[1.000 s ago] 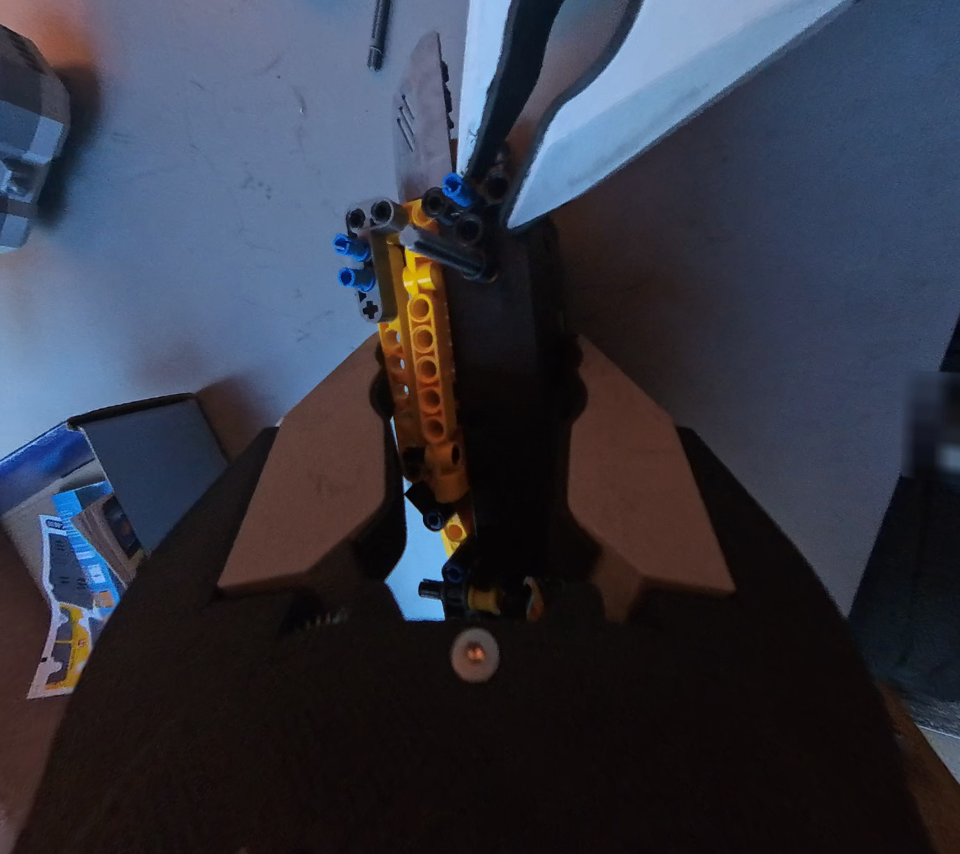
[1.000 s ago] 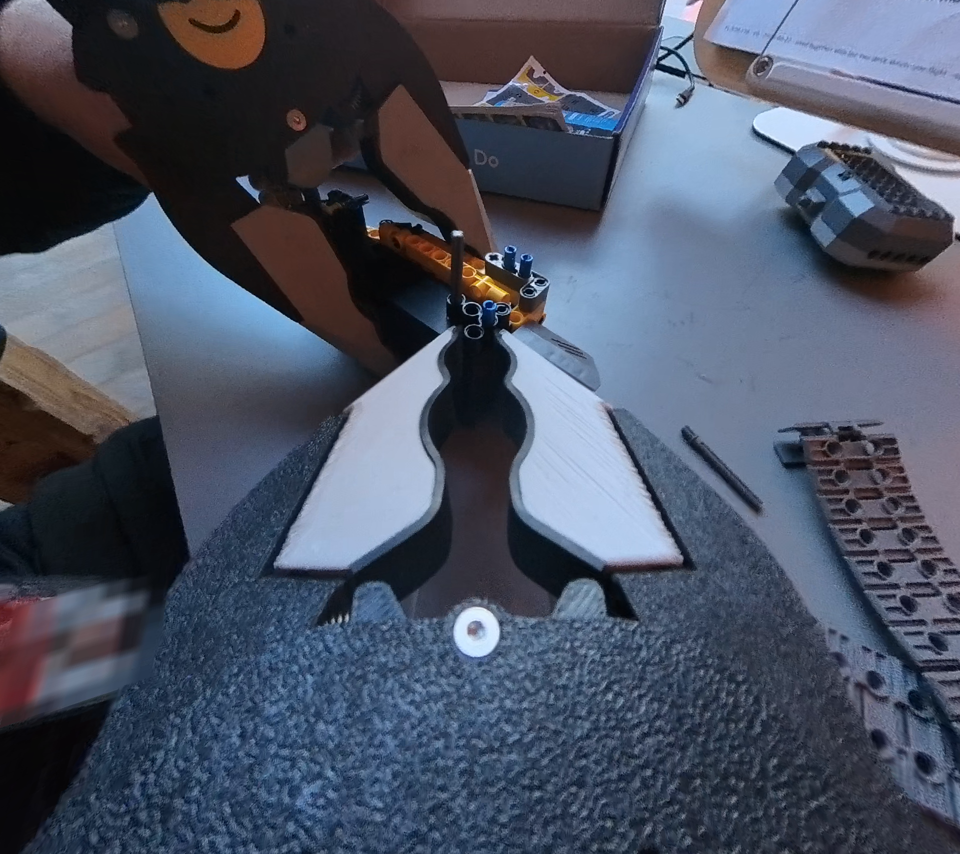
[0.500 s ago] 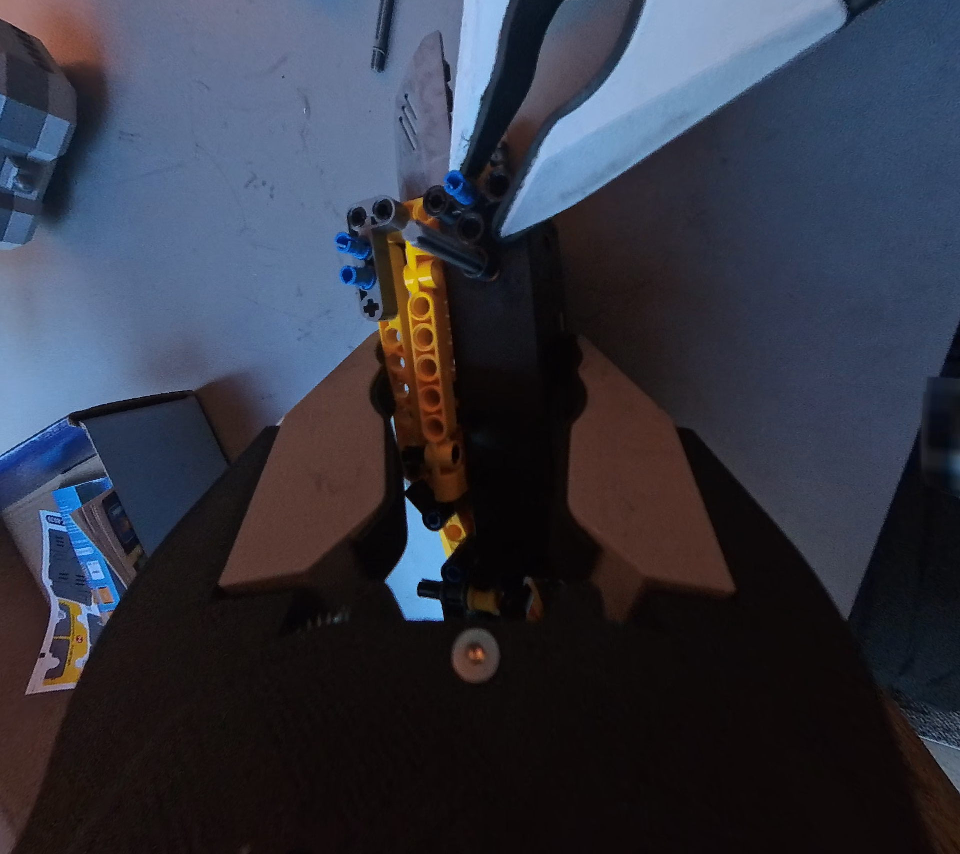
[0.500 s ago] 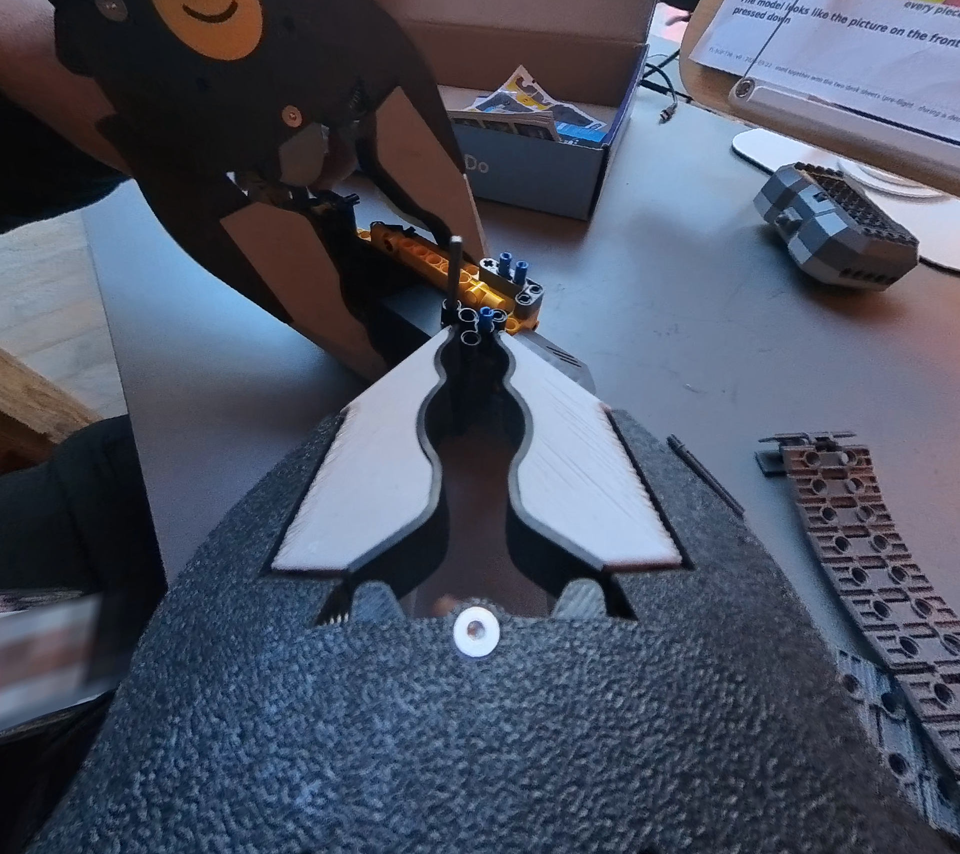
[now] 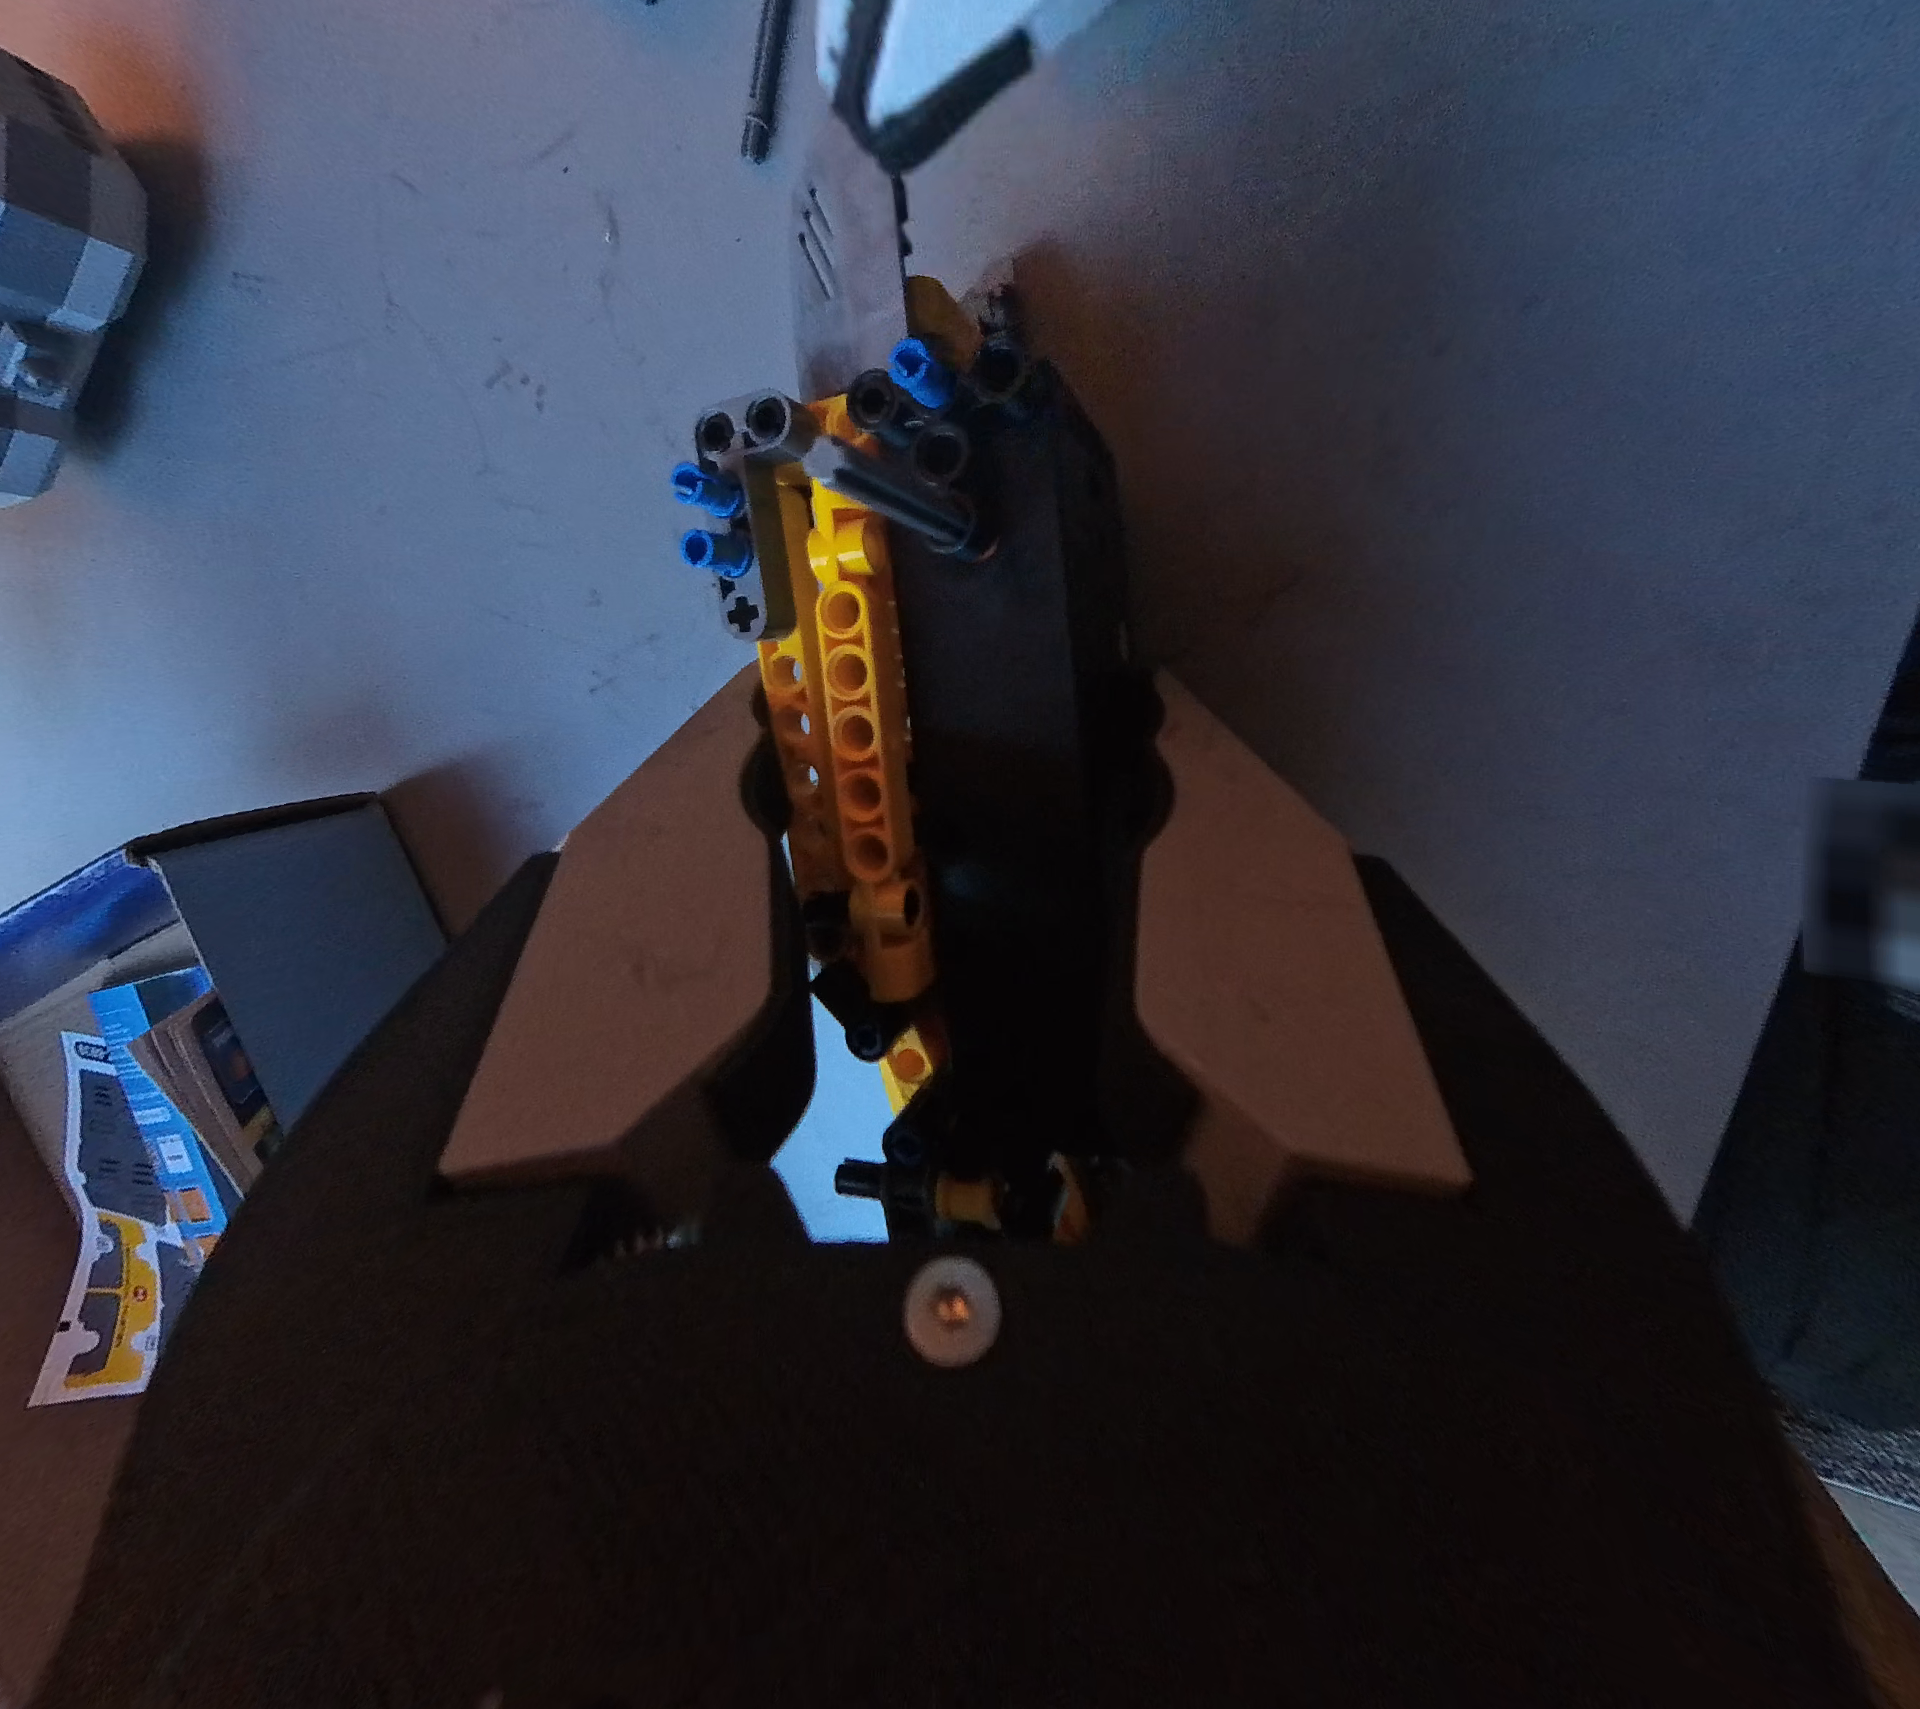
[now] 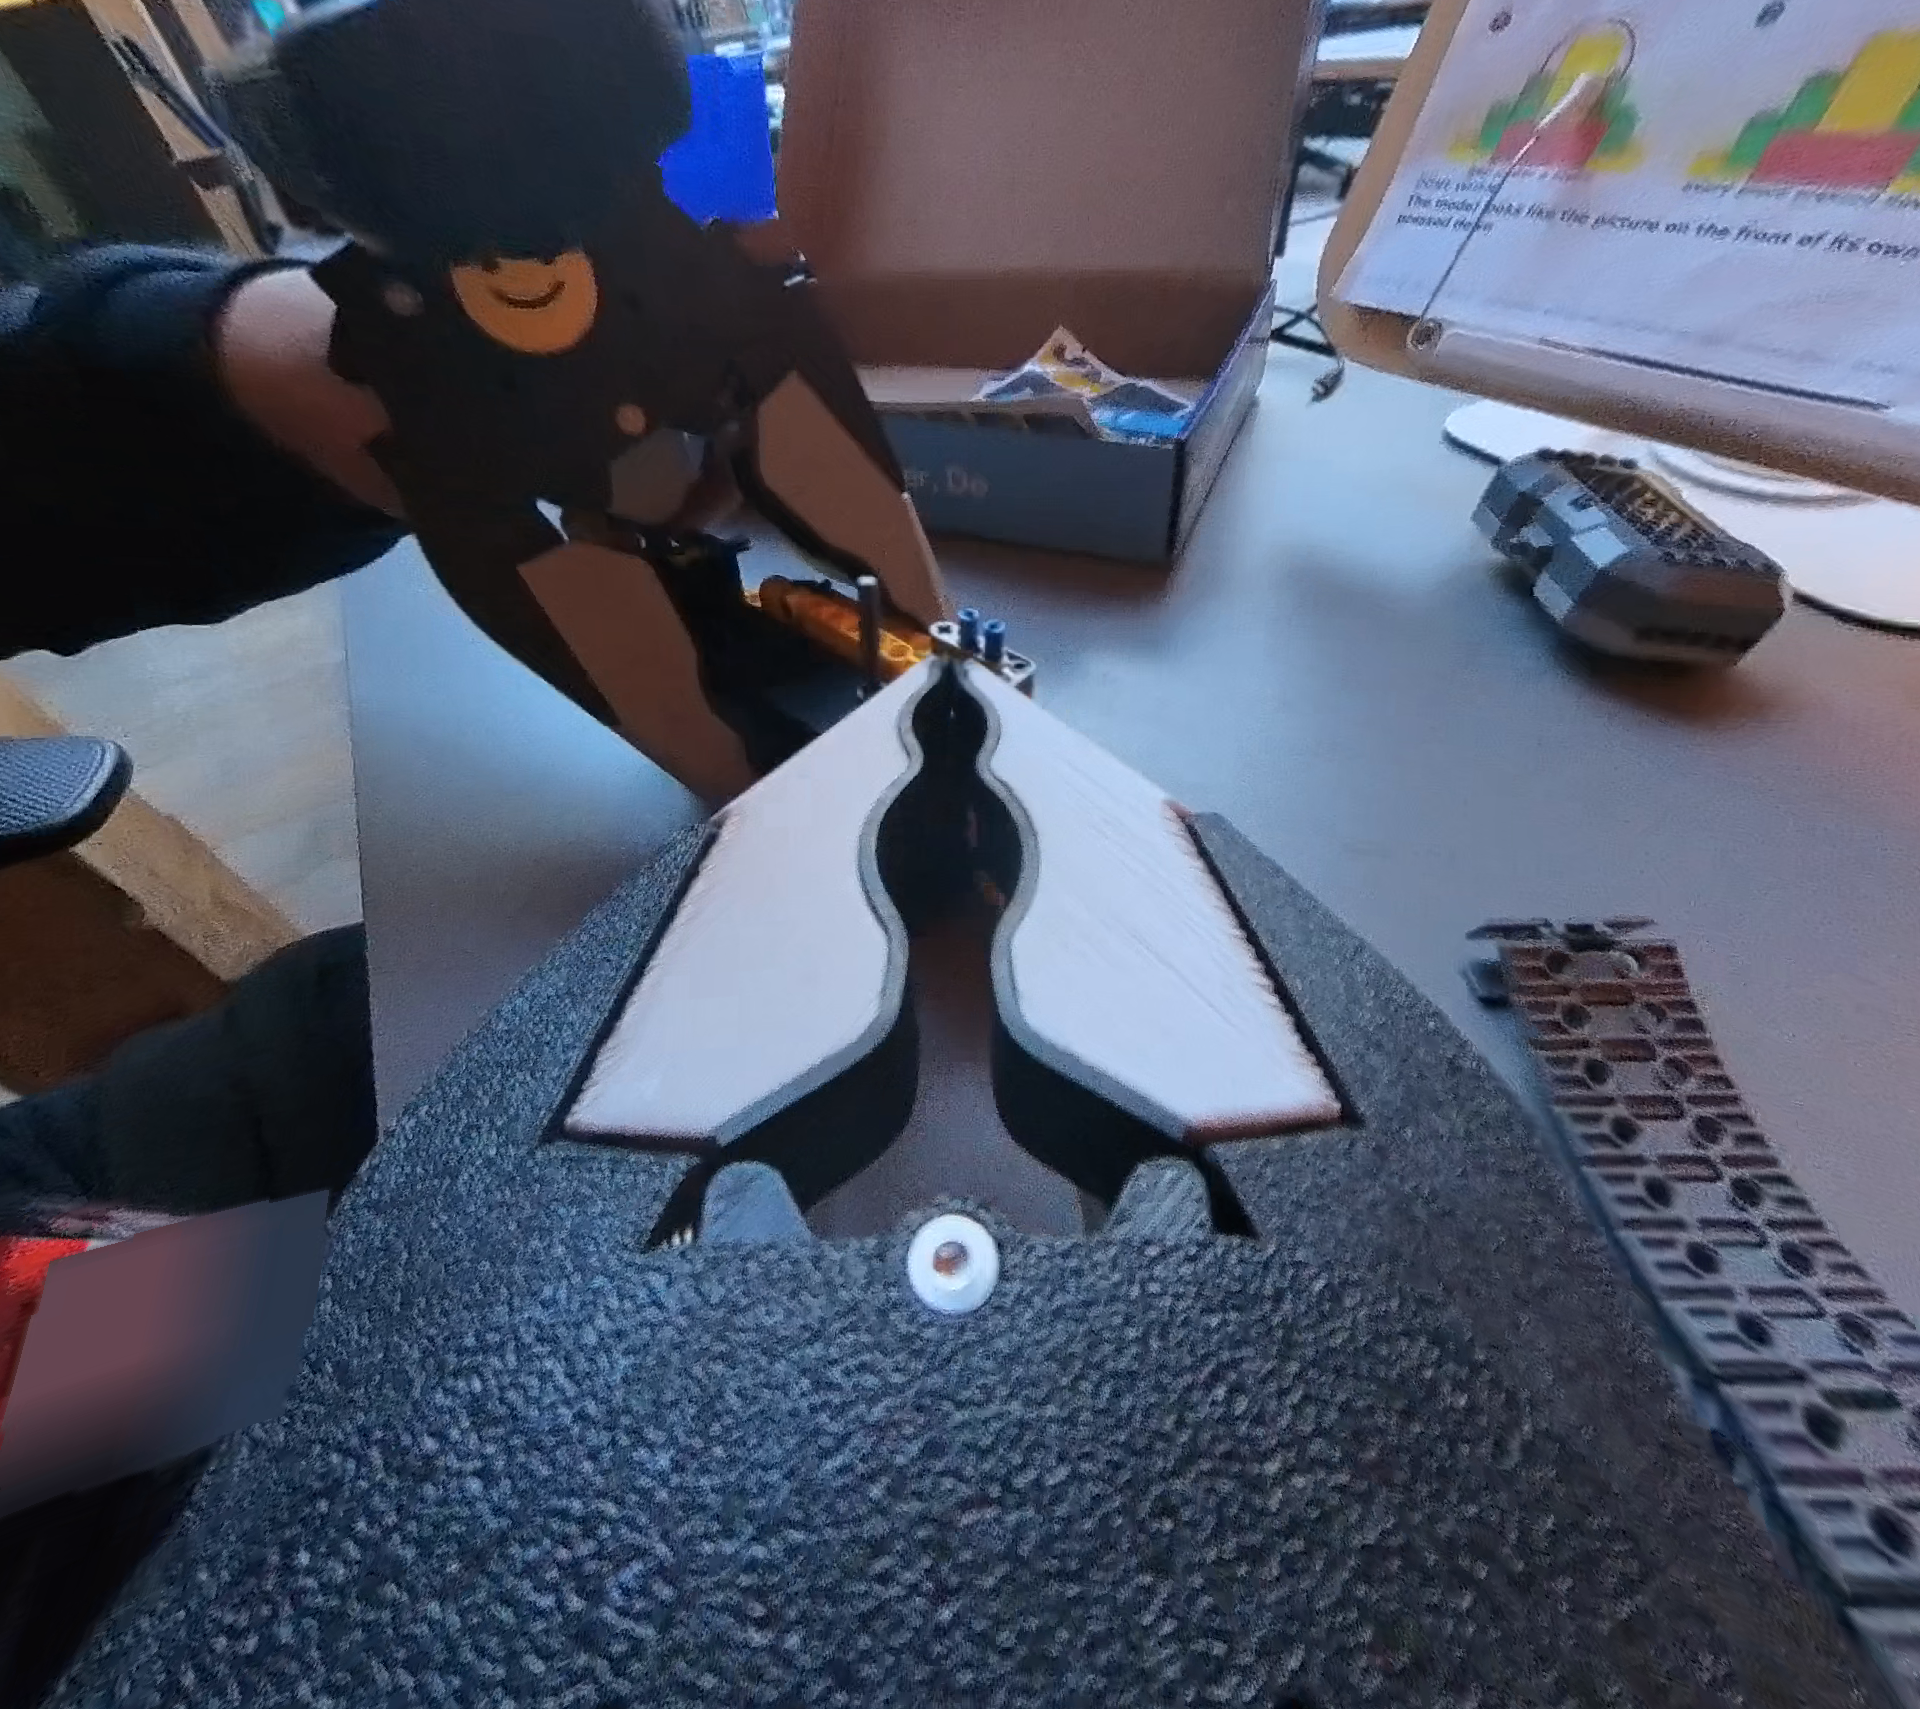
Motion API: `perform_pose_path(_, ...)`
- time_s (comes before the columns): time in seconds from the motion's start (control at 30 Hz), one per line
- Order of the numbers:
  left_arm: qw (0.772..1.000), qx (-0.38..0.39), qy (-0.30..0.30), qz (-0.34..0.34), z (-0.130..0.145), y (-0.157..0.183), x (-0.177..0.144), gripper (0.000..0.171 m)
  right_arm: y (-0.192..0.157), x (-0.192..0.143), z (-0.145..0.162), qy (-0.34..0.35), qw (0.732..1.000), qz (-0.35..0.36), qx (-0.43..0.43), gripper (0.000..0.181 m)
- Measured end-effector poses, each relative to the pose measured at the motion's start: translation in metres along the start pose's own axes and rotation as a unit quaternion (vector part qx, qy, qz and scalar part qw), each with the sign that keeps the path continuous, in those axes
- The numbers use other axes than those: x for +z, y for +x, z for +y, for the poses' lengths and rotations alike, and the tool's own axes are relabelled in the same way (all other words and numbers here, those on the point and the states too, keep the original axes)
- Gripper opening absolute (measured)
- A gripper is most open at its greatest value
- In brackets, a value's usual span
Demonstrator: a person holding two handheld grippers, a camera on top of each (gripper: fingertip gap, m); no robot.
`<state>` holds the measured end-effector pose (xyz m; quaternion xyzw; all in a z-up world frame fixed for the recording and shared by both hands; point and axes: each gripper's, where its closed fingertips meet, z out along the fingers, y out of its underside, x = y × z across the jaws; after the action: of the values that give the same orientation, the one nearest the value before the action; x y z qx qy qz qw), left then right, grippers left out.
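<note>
Grey table [image 6: 1351,724] held a yellow and black brick model [image 5: 862,724], pinched in the left gripper's [image 5: 951,724] jaws. Right gripper's [image 6: 948,672] jaws were pressed together, empty, near its blue pegs [image 6: 982,625].

Right gripper [image 6: 948,672], white fingers on a black textured body, sits with its tips pressed together, nothing visibly pinched between them, right at the near end of the yellow-and-black toy-brick beam assembly [image 6: 831,620]. A thin black axle [image 6: 868,610] stands upright out of that assembly, blue pins beside it. At ten o'clock the left gripper [image 6: 831,610], dark with tan fingers, clamps the assembly from the far side (a sleeved arm behind it). Open cardboard box [image 6: 1060,454] at twelve o'clock; grey brick-built block [image 6: 1621,558] at two; dark ribbed track strip [image 6: 1704,1244] lying at four on the grey table [image 6: 1299,724].
</note>
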<state>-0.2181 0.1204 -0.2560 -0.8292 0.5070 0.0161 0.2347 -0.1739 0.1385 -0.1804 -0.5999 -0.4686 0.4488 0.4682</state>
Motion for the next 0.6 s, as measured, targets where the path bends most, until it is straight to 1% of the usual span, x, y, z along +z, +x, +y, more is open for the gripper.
perform_pose_path(0.07, 1.000, 0.008, 0.002, 0.003, -0.001, 0.002, 0.000, 0.064, 0.001, 0.000, 0.003, -0.020, 1.000, -0.016, -0.003, 0.001)
perform_pose_path(0.1, 1.000, 0.018, 0.006, 0.009, -0.002, 0.004, -0.001, 0.064, -0.002, 0.000, 0.004, -0.028, 0.999, -0.030, -0.007, 0.005)
perform_pose_path(0.2, 0.998, 0.051, 0.019, 0.029, -0.003, 0.011, -0.002, 0.065, -0.013, 0.001, 0.006, -0.050, 0.996, -0.063, -0.025, 0.005)
perform_pose_path(0.27, 0.998, 0.048, 0.020, 0.037, -0.003, 0.011, -0.002, 0.065, -0.018, 0.001, 0.010, -0.062, 0.995, -0.078, -0.030, 0.003)
perform_pose_path(0.47, 0.997, 0.059, 0.023, 0.040, -0.004, 0.013, -0.002, 0.065, -0.020, 0.001, 0.014, -0.054, 0.995, -0.089, 0.009, 0.009)
perform_pose_path(0.6, 0.997, 0.069, 0.022, 0.029, -0.004, 0.015, -0.003, 0.065, -0.026, 0.009, 0.020, -0.068, 0.993, -0.096, -0.001, 0.003)
